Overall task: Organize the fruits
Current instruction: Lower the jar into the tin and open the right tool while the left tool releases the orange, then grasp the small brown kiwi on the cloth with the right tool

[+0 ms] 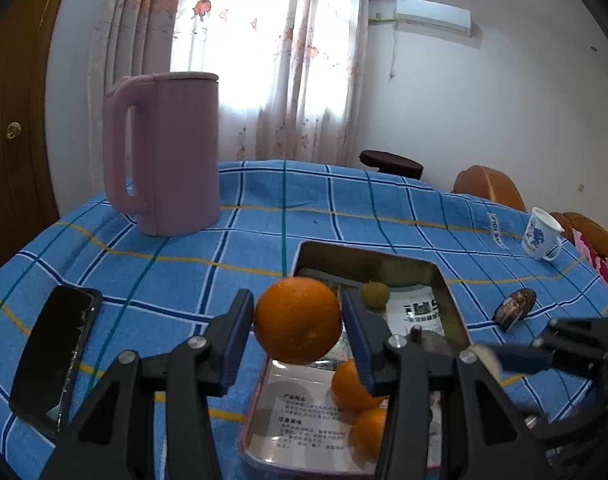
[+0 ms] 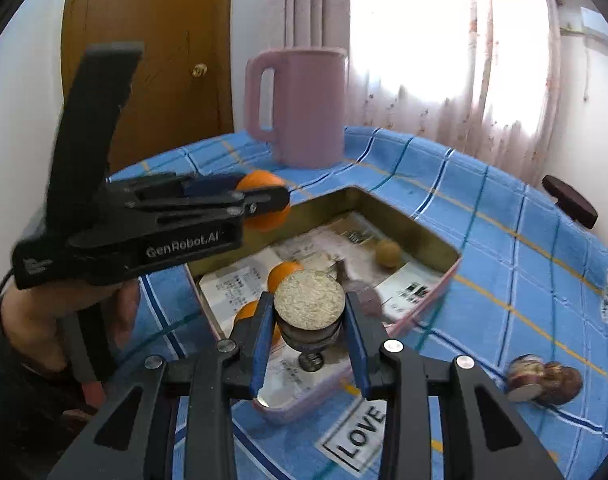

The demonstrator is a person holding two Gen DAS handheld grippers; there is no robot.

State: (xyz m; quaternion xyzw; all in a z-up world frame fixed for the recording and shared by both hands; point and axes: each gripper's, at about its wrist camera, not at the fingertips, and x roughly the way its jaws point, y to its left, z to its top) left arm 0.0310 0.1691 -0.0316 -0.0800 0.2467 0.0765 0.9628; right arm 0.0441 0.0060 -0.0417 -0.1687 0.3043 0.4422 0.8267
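Note:
My left gripper (image 1: 297, 320) is shut on an orange (image 1: 297, 319) and holds it above the near-left edge of a rectangular metal tray (image 1: 304, 256); the held orange also shows in the right wrist view (image 2: 263, 204). Two oranges (image 1: 354, 386) and a small brown fruit (image 1: 375, 294) lie in the tray on printed paper. My right gripper (image 2: 308, 312) is shut on a dark mushroom-shaped object with a pale rough top (image 2: 308, 300), held above the tray's near end (image 2: 432, 300). It shows blurred in the left wrist view (image 1: 484, 356).
A pink kettle (image 1: 163, 152) stands at the far left of the blue checked tablecloth. A black phone (image 1: 53, 356) lies at the left. A white mug (image 1: 542, 234) stands at the far right. A dark brown object (image 2: 544, 378) lies right of the tray.

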